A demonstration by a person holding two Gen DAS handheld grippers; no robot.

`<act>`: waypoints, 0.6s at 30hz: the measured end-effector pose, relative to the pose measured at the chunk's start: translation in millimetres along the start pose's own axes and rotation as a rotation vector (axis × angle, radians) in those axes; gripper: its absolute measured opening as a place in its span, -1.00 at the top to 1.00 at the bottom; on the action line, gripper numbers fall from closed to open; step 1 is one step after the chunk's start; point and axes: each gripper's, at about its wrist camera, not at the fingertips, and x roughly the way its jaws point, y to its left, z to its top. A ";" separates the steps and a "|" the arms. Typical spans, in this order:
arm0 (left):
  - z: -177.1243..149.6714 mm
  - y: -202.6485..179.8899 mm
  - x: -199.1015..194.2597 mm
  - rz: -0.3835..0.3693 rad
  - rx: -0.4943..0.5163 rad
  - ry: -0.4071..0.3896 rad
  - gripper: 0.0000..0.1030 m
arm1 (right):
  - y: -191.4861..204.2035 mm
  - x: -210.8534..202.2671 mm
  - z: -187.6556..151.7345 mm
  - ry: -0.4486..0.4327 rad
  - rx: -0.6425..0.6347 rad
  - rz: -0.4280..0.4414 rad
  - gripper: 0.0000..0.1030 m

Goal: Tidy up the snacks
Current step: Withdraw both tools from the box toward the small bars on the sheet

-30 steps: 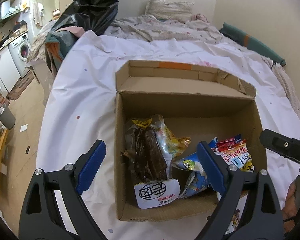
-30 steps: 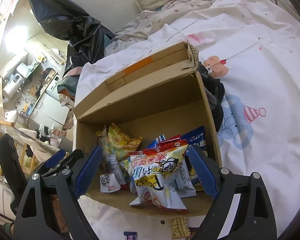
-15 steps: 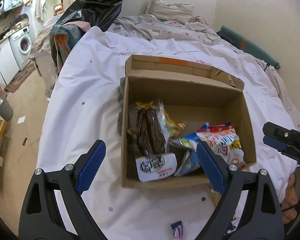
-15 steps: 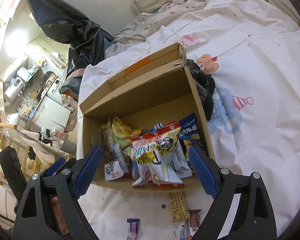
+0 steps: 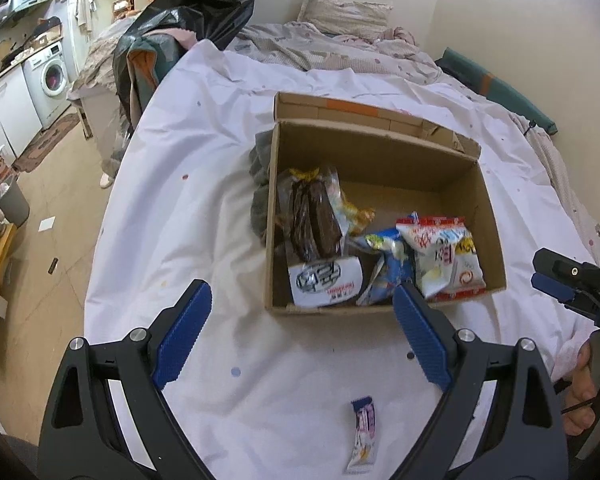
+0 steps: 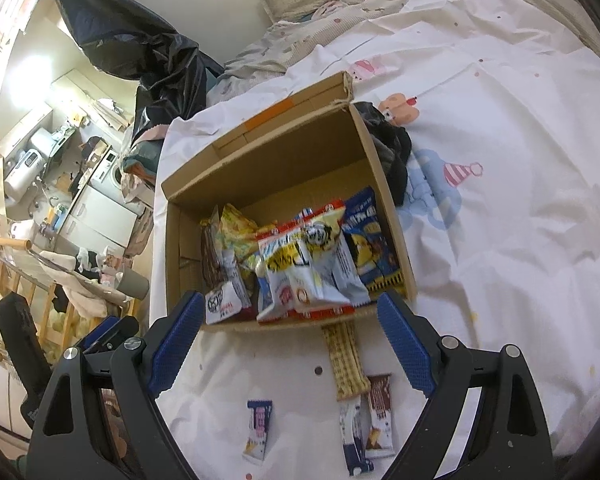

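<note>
An open cardboard box [image 5: 380, 148] [image 6: 276, 160] sits on the white bed sheet and holds several snack bags, among them a dark brown pack [image 5: 312, 216] and a white and red bag [image 5: 446, 254] [image 6: 308, 264]. My left gripper [image 5: 300, 324] is open and empty, hovering before the box's near wall. My right gripper [image 6: 290, 328] is open and empty, also short of the box. Loose snack bars lie on the sheet: a purple one [image 5: 363, 434] [image 6: 258, 430], a yellow checked one [image 6: 344, 360] and a brown one [image 6: 380, 408].
Dark cloth [image 5: 260, 184] [image 6: 388, 148] lies tucked against the box's sides. A black plastic bag [image 5: 188, 12] stands at the bed's far left corner. The bed edge drops to the floor at left [image 5: 60, 208]. Pillows and blankets [image 5: 340, 16] lie at the far end.
Both grippers have pulled back and up from the box, so it looks smaller and farther. Loose snack bars on the sheet have come into view. Both grippers stayed open.
</note>
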 end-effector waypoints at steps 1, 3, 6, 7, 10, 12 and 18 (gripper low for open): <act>-2.1 0.8 -0.1 -0.007 -0.005 0.007 -0.75 | -0.4 -0.7 -2.4 0.005 0.000 -0.004 -0.77; -6.0 2.0 -1.0 -0.015 -0.013 0.020 -0.75 | -1.5 -1.6 -7.6 0.015 0.003 -0.011 -0.77; -13.4 3.1 -2.4 -0.014 -0.015 0.035 -0.75 | -3.1 -2.8 -16.1 0.032 0.008 -0.020 -0.77; -16.1 3.2 -2.0 -0.012 -0.015 0.043 -0.75 | -3.6 -3.0 -18.9 0.038 0.007 -0.026 -0.77; -21.6 4.9 2.4 -0.023 -0.027 0.081 -0.75 | -6.4 -3.2 -26.4 0.049 0.011 -0.054 -0.77; -25.3 8.4 8.4 -0.034 -0.057 0.121 -0.75 | -9.8 -4.0 -27.3 0.044 0.024 -0.058 -0.77; -48.3 5.7 36.2 -0.055 -0.078 0.281 -0.75 | -22.0 -2.0 -31.7 0.062 0.044 -0.101 -0.77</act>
